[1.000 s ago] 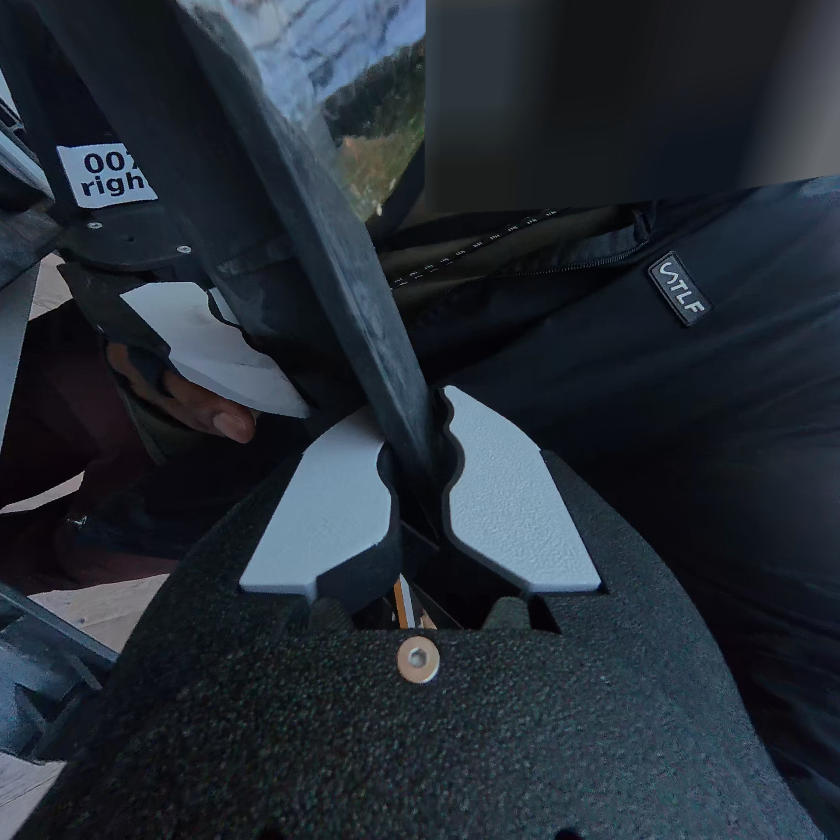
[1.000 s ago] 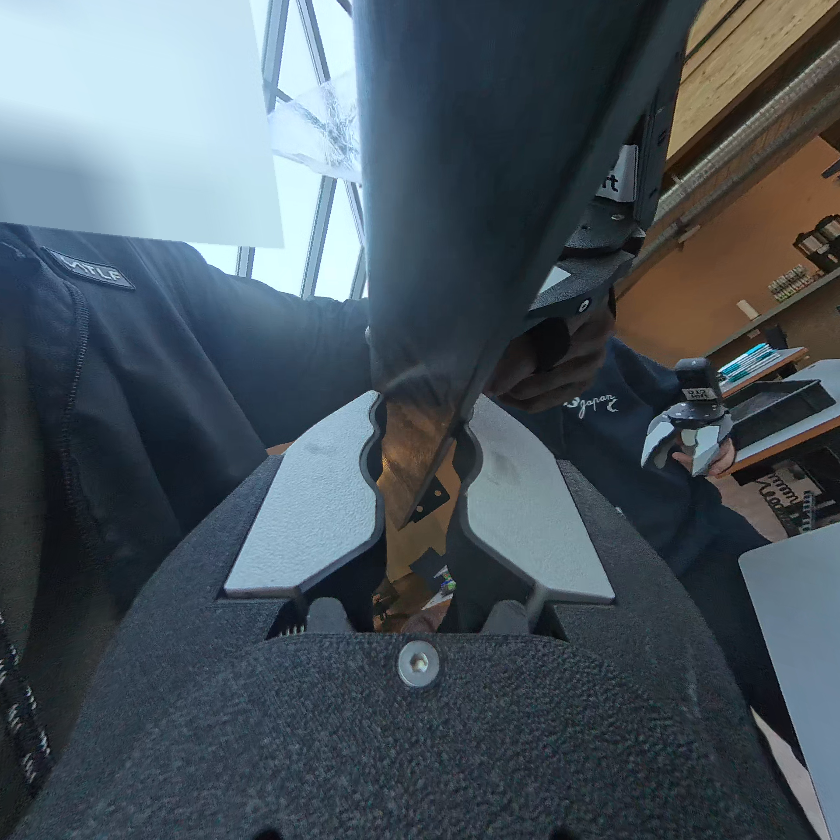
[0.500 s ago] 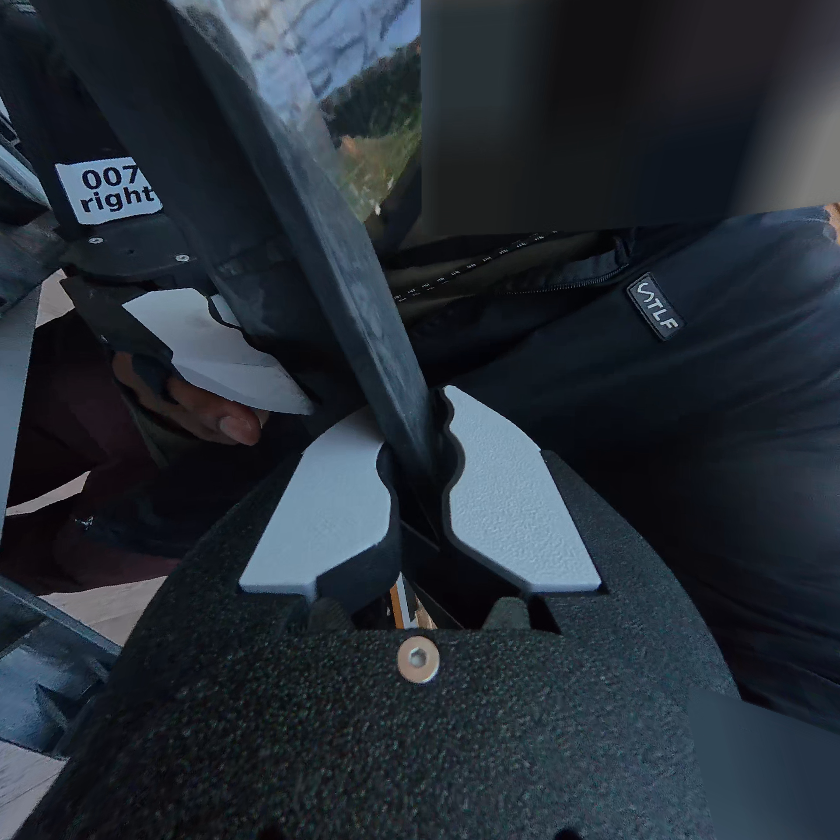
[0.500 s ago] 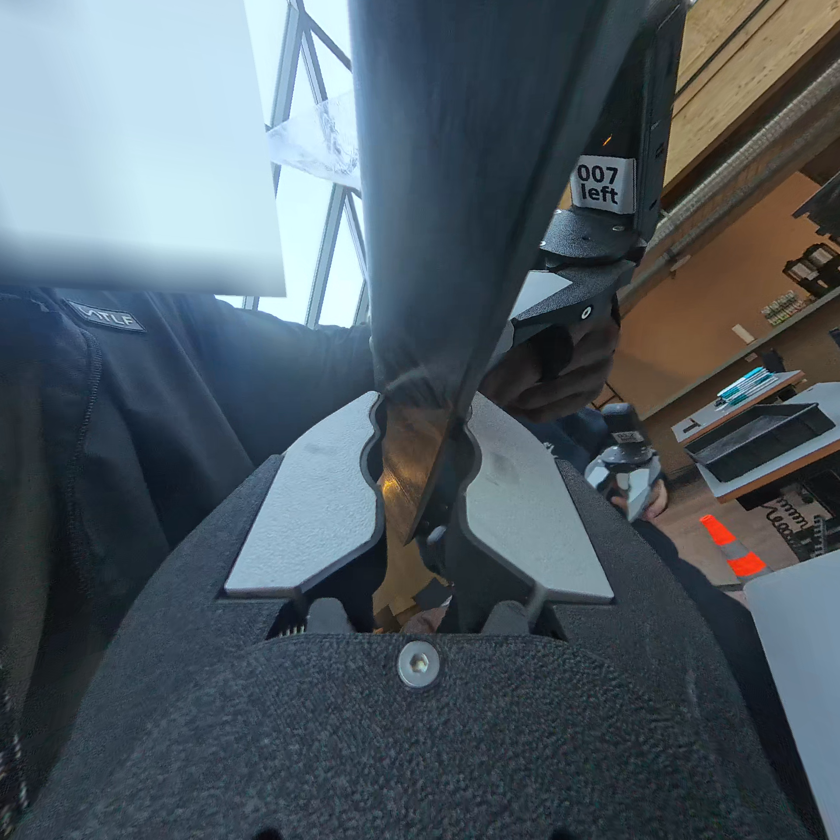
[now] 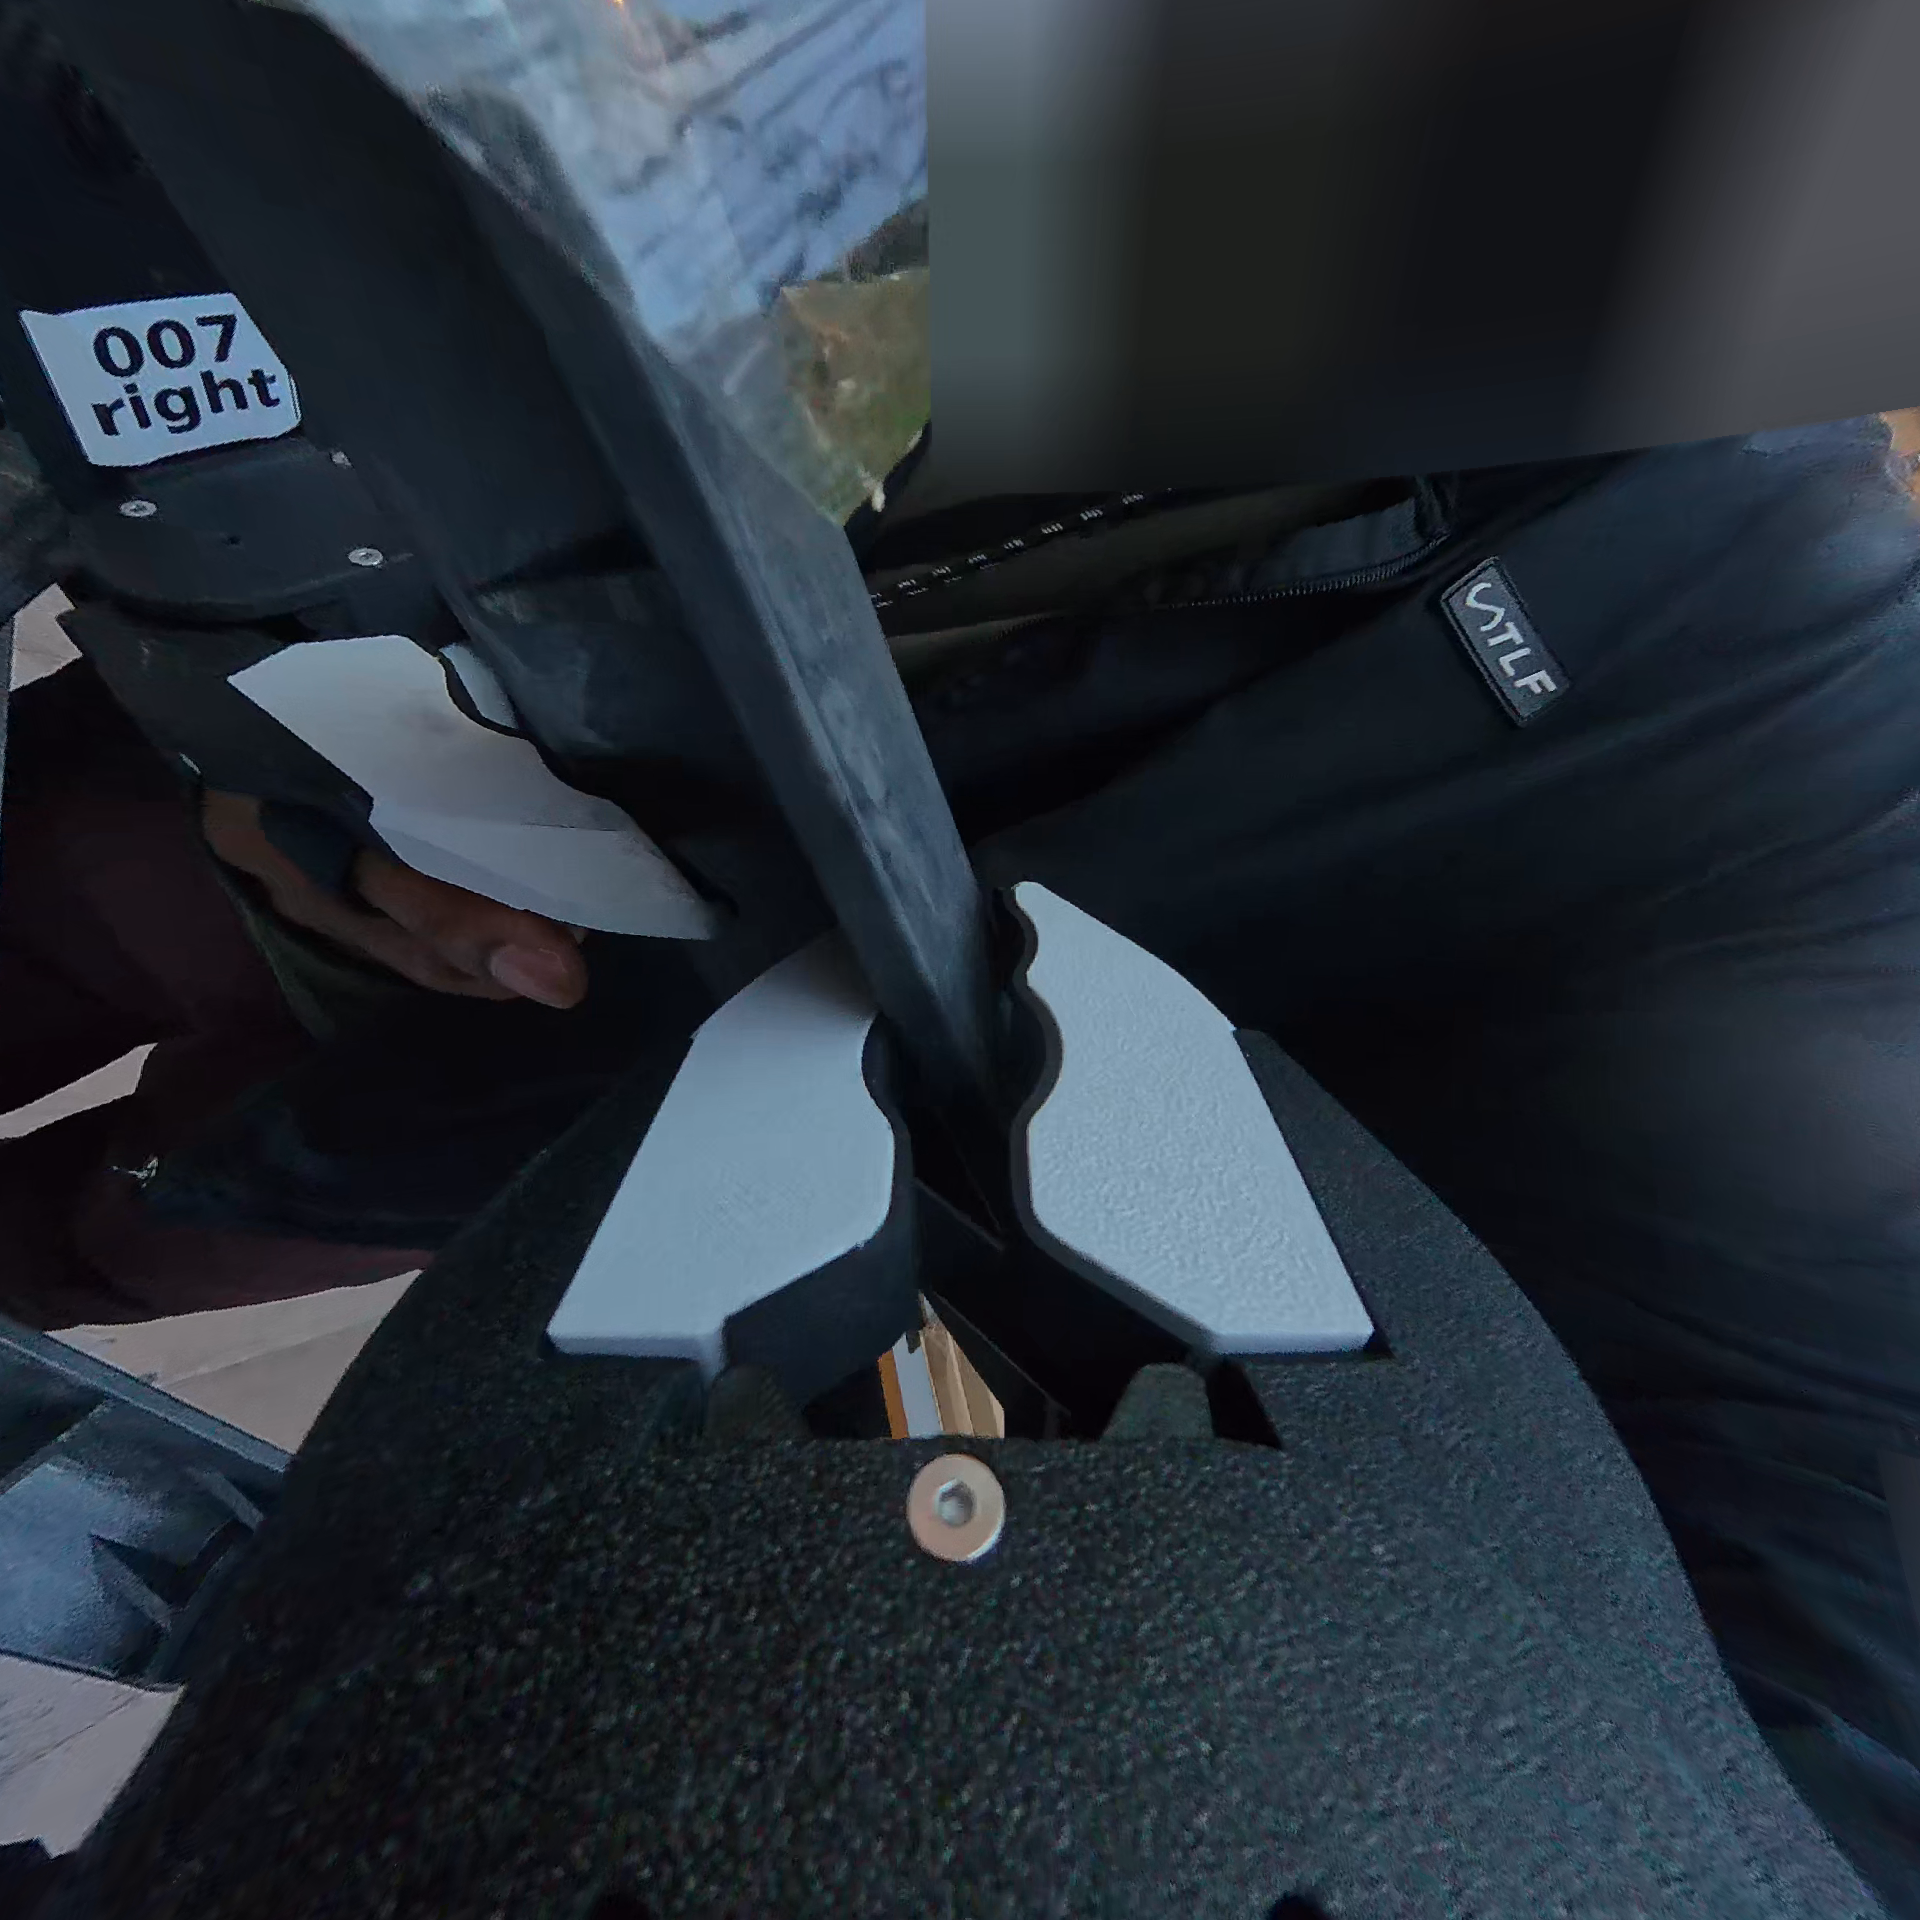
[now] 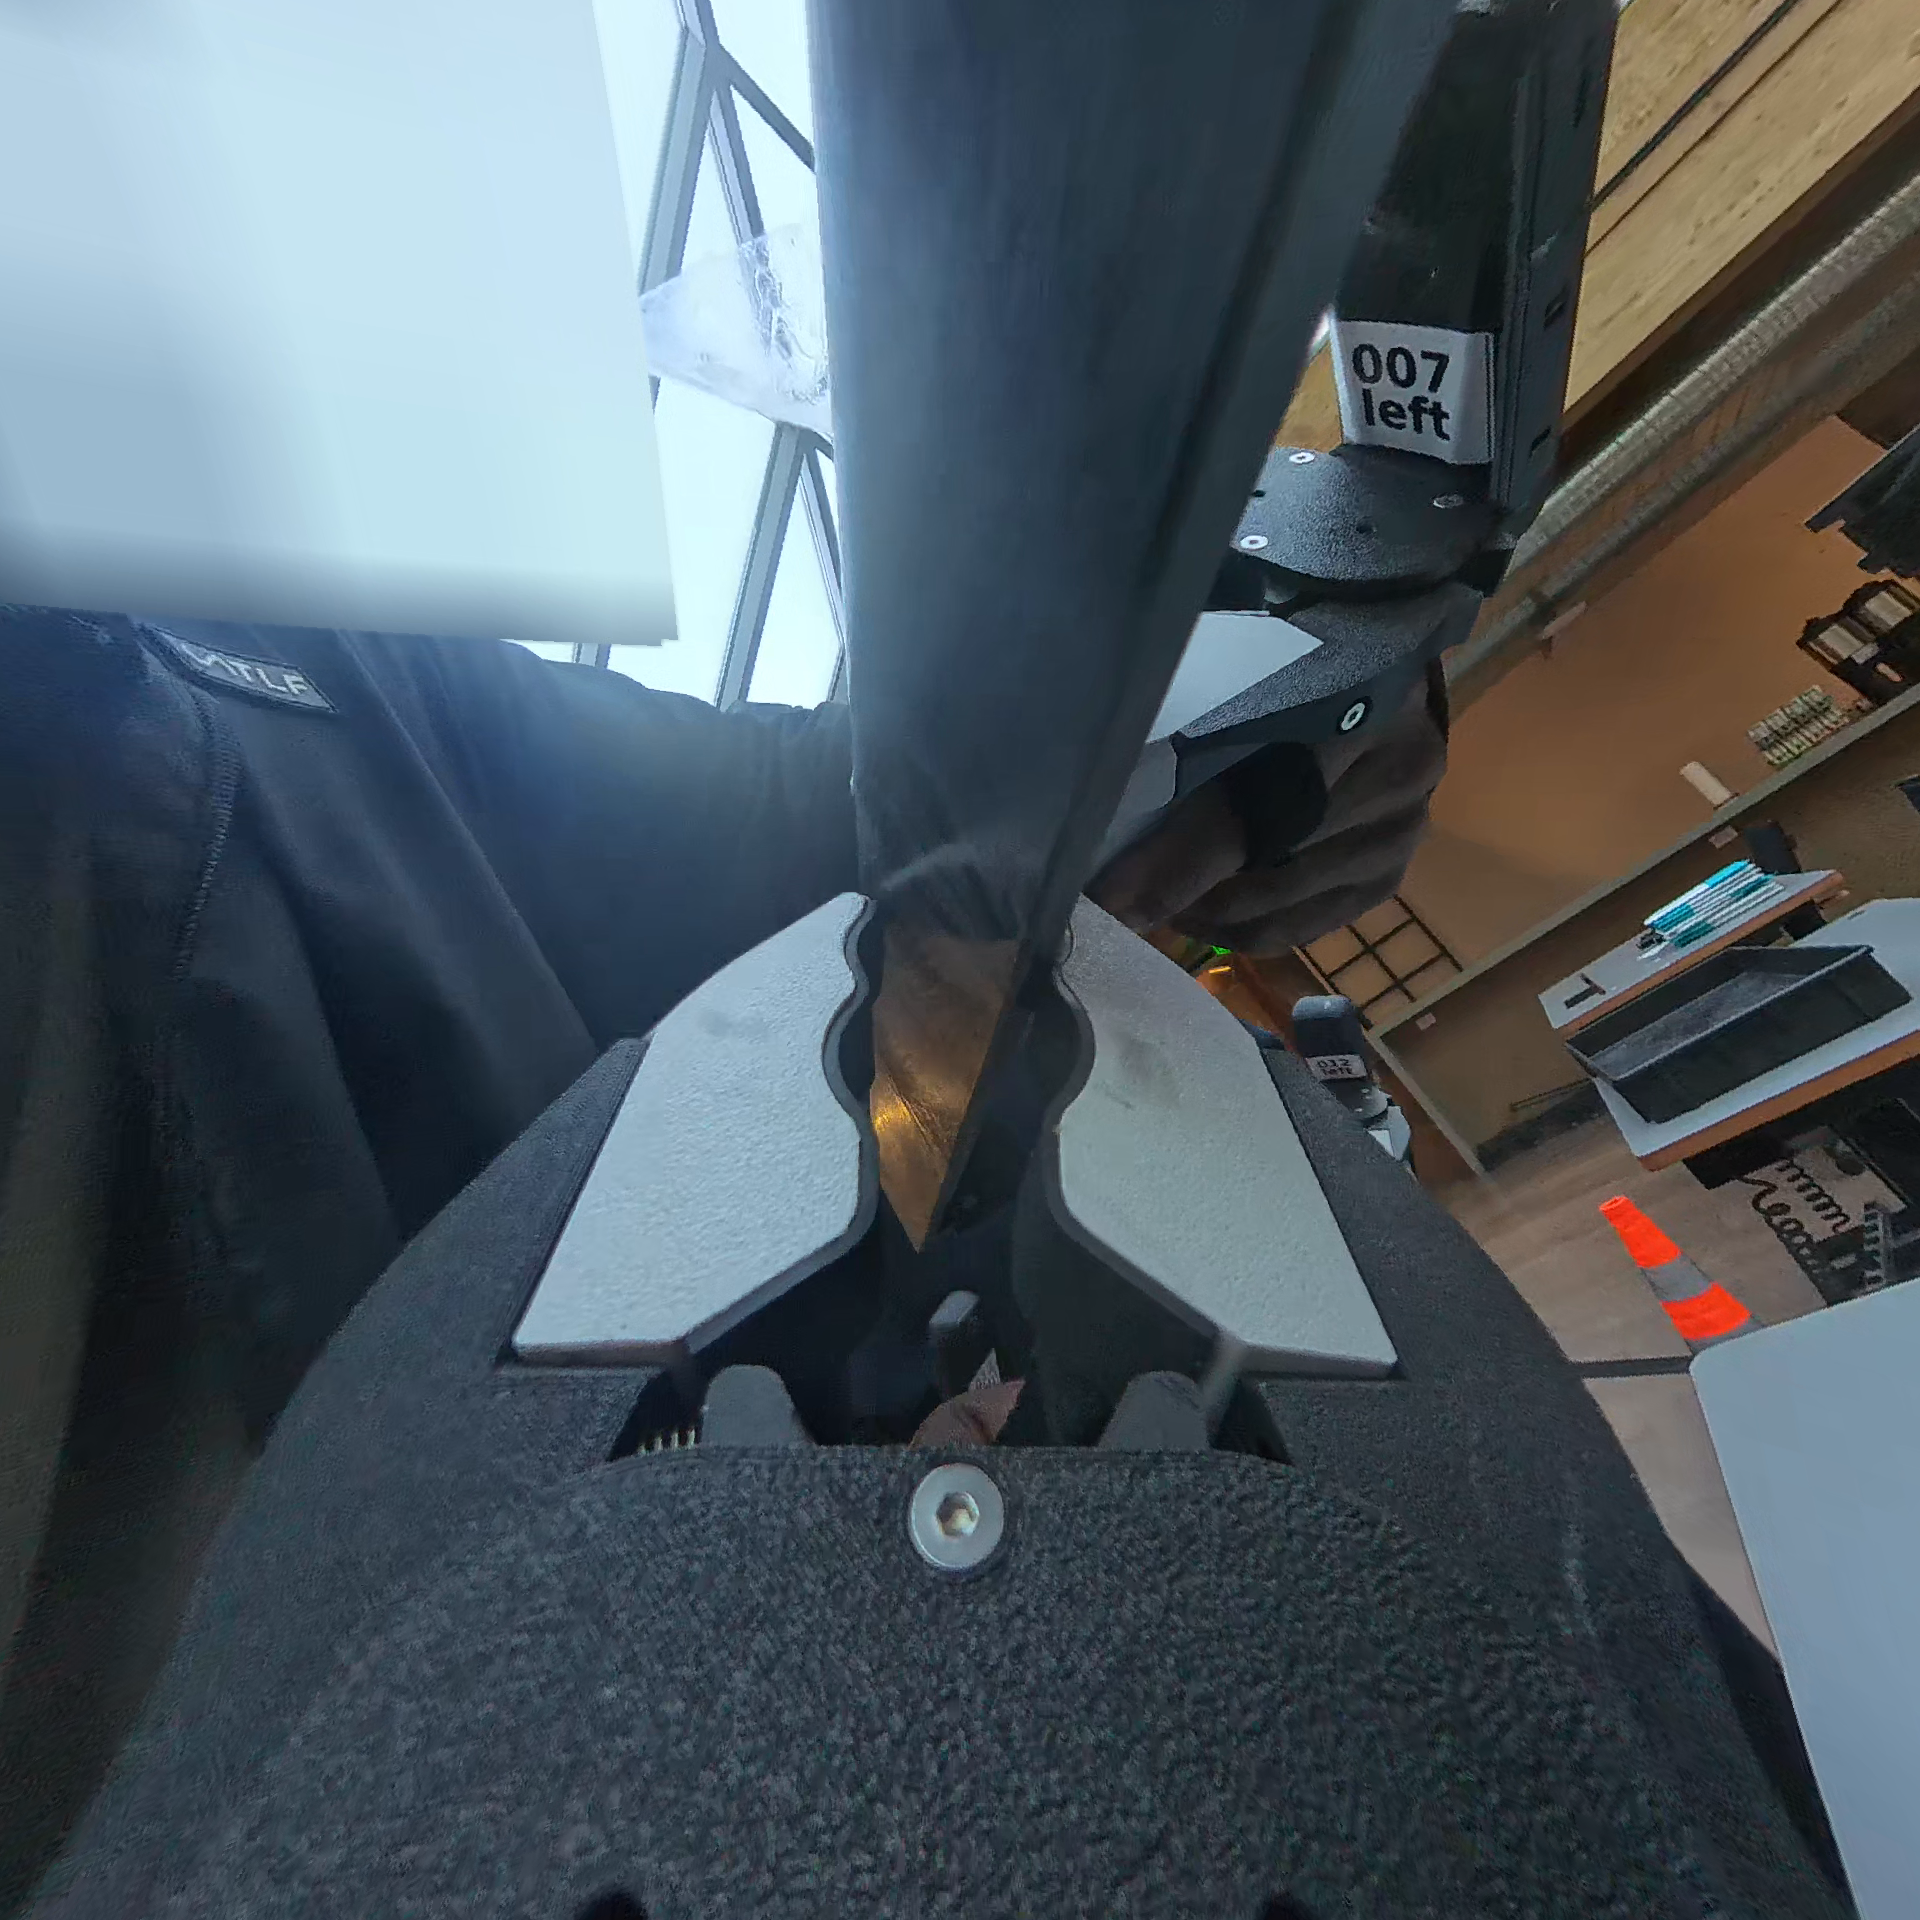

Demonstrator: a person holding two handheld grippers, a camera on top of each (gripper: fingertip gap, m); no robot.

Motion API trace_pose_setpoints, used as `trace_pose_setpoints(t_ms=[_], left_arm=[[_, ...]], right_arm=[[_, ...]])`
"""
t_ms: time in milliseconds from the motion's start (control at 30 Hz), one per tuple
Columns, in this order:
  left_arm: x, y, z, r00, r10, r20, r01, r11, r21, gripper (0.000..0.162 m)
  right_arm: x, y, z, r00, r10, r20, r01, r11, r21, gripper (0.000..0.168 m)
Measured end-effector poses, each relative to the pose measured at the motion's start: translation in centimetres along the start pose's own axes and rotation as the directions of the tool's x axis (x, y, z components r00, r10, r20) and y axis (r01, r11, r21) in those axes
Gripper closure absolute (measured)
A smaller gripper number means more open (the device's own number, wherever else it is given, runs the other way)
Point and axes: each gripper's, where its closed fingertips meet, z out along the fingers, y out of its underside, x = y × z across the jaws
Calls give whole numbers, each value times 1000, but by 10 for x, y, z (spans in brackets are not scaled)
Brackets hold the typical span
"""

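Note:
A dark flat sheet with a glossy, reflecting face (image 5: 831, 665) stands between both grippers. My left gripper (image 5: 940, 940) is shut on its lower edge, with the sheet rising up and to the left. My right gripper (image 6: 961, 935) is shut on a corner of the same sheet (image 6: 1018, 436), which fills the view above the fingers. The right gripper (image 5: 468, 800) shows at left in the left wrist view, with a hand under it. The left gripper (image 6: 1340, 665) shows at upper right in the right wrist view, close behind the sheet.
A person in a black jacket (image 5: 1455, 935) is close behind the sheet, also at left in the right wrist view (image 6: 364, 935). At right stand tables with a black tray (image 6: 1735, 1029), an orange cone (image 6: 1662, 1278) and a grey tabletop (image 6: 1829, 1558). The tips of both grippers are at nearly the same place.
Both grippers stay shut on the sheet. The right wrist view has swung, so the left gripper sits higher and the room behind has shifted. A far person's gripper has slid mostly behind my finger.

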Motion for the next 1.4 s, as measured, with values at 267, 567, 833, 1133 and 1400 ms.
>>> trace_pose_setpoints(t_ms=[267, 567, 833, 1133, 1400], left_arm=[[-4, 1, -6, 1000, -15, -9, 15, 1000, -15, 149], [-1, -15, -9, 999, 7, -36, -7, 1000, -10, 148], [-8, 2, -4, 999, -38, -8, 38, 999, -8, 149], [-6, 0, -5, 1000, 5, -19, -5, 1000, 5, 149], [-6, -1, -5, 1000, 18, -24, -17, 1000, 10, 149]], right_arm=[[6, -2, -1, 1000, 15, 10, -16, 1000, 11, 142], [4, -18, -2, 993, 75, 93, -81, 995, 62, 143], [28, 25, -52, 987, 137, -87, -154, 960, -232, 152], [6, -127, -250, 875, -353, -332, 82, 782, -617, 164], [65, -362, -269, 757, -623, -198, 241, 547, -802, 165]])
